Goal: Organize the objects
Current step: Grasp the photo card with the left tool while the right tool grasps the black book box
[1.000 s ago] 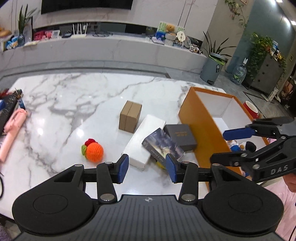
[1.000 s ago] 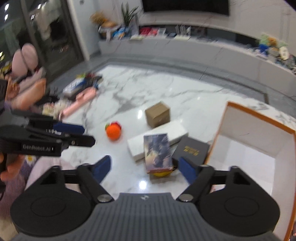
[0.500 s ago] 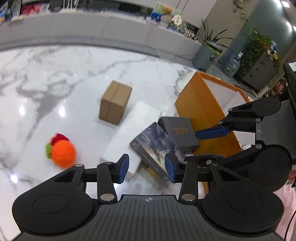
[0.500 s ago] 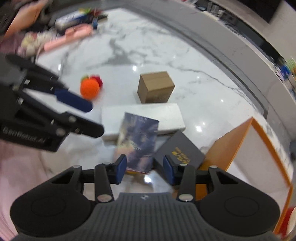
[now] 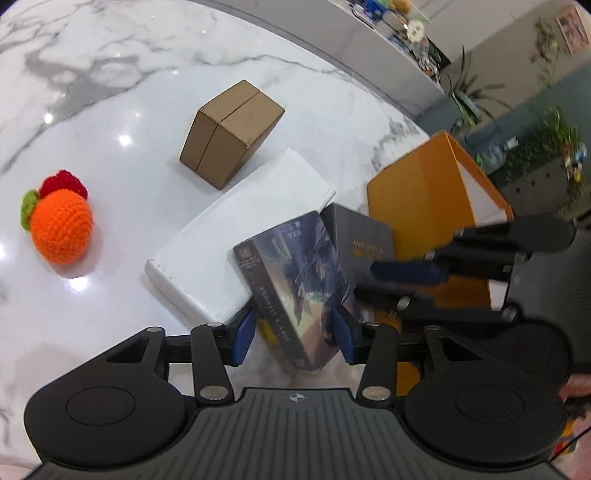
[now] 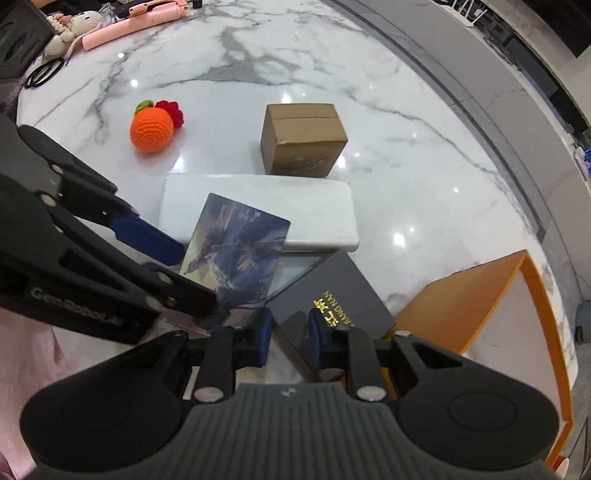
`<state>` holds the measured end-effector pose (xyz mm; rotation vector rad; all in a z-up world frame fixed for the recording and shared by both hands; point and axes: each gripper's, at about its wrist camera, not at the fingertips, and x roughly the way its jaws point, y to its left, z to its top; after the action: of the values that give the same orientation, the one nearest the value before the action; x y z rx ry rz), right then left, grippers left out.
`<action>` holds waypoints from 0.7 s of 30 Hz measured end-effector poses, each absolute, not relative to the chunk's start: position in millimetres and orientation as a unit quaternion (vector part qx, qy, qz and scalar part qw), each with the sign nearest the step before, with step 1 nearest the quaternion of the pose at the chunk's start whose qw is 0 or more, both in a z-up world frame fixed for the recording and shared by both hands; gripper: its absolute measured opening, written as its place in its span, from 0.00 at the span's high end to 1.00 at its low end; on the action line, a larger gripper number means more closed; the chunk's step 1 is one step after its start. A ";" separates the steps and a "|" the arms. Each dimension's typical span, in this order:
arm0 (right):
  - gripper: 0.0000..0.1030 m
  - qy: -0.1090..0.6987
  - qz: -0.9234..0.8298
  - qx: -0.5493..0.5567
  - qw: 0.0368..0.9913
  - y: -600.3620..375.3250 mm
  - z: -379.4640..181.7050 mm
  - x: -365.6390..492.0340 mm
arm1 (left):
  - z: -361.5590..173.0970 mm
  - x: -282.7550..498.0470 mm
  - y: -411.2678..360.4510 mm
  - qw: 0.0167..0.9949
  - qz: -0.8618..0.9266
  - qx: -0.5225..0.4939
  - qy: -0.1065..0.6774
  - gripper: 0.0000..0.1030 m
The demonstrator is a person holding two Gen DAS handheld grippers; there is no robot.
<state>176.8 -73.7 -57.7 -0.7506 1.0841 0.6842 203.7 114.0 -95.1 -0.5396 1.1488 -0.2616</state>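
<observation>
A book with a dark blue picture cover (image 5: 295, 280) leans on a long white box (image 5: 236, 240) and over a small yellow thing. My left gripper (image 5: 293, 338) is open, its blue pads on either side of the book's near end. A dark grey box with gold letters (image 6: 332, 295) lies beside the book, against the orange open box (image 6: 517, 314). My right gripper (image 6: 290, 341) is open with a narrow gap, at the grey box's near corner. A brown cardboard box (image 6: 301, 138) and an orange crochet fruit (image 6: 151, 127) lie further out.
The marble table (image 6: 258, 55) runs to a curved far edge. A pink stick (image 6: 129, 26), a plush toy (image 6: 70, 29) and scissors lie at its far left end. A pale counter with clutter (image 5: 402, 33) and potted plants (image 5: 546, 147) stand beyond the table.
Both grippers have come down and forward to the objects. The left pads now flank the book. The right gripper, wide open one second ago, has narrowed and reached the grey box.
</observation>
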 end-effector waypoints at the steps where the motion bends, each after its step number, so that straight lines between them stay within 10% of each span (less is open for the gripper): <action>1: 0.83 0.496 0.312 -0.343 0.734 -74.4 -59.9 177.3 | -96.2 204.6 114.0 0.797 -0.120 -0.258 0.533 0.47; 6: 0.83 0.499 0.327 -0.330 0.732 -79.2 -66.2 176.9 | -105.1 208.2 114.3 0.790 -0.115 -0.294 0.526 0.40; 12: 0.81 0.506 0.332 -0.321 0.728 -84.0 -63.8 180.9 | -97.4 208.3 120.1 0.798 -0.117 -0.300 0.510 0.60; 18: 0.33 0.472 0.378 -0.402 0.687 -81.3 -56.5 185.8 | -78.9 213.7 120.9 0.814 -0.133 -0.268 0.498 0.72; 21: 0.31 0.468 0.401 -0.441 0.653 -76.4 -55.5 196.4 | -66.8 216.8 122.1 0.828 -0.139 -0.246 0.485 0.75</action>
<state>196.4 -76.4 -55.5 -1.0004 1.0616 0.9105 216.8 122.1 -66.8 -0.5227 1.0291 -0.2953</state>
